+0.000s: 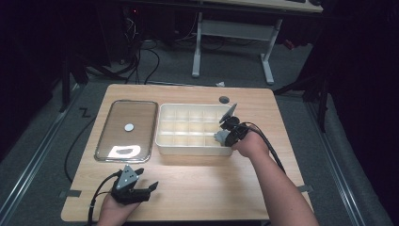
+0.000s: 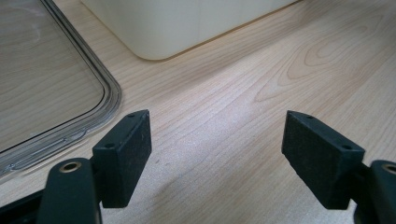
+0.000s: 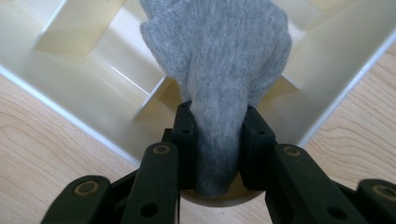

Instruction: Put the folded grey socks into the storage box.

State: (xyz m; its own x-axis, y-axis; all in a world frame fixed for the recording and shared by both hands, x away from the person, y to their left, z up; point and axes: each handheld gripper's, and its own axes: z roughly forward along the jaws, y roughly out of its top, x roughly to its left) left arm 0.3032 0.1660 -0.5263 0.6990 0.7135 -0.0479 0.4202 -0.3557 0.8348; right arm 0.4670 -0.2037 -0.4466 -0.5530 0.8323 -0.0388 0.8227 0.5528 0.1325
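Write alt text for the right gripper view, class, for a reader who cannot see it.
The right gripper clamps a bunched grey knitted cloth between its two black jaws, above a corner of a cream divided box. The box sits on a light wooden table.

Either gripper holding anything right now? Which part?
Right gripper pinches a grey knit cloth by its bunched lower end, over the divided tray. Left gripper is open, holding nothing.

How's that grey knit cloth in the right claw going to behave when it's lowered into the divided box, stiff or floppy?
Probably floppy: the grey cloth bunches and folds where the right claw pinches it. It looks light, a small wad of thin knit. Its fuzzy surface likely won't slip from the pads, though loose folds might catch on the divided box's partitions.
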